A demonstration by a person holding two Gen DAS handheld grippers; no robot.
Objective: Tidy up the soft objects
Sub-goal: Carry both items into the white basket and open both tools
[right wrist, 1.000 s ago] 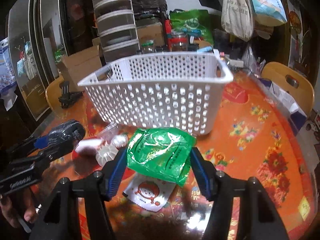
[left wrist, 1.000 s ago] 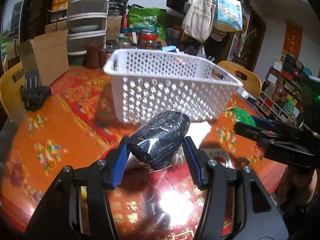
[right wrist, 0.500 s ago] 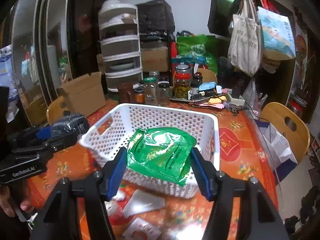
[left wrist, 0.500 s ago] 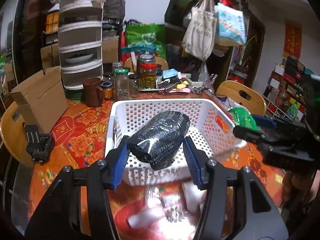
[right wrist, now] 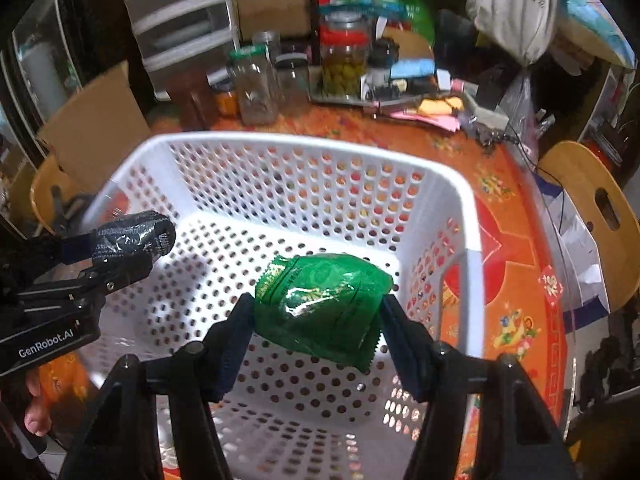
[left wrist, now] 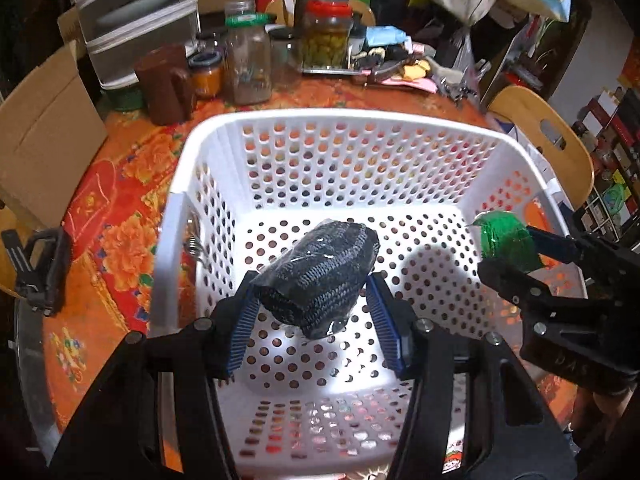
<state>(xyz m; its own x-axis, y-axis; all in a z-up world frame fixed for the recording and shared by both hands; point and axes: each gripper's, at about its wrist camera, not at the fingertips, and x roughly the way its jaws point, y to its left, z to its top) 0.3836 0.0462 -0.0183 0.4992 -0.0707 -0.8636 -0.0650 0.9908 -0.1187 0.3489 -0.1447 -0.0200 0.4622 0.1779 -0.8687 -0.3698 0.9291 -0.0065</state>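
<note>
Left wrist view: the left gripper sits at lower centre, its blue-padded fingers closed onto a dark knitted bundle in clear wrap, held above the floor of the white perforated basket that fills mid-frame. At the right edge the right gripper pinches a green packet over the basket's right side.

Right wrist view: the right gripper is clamped on the green packet at centre, hanging over the basket interior. At the left edge the left gripper carries the dark bundle above the basket's left wall. Whether either item touches the basket floor is hard to judge. Jars and a cardboard box stand on the orange floral tablecloth in the upper frame.
</note>
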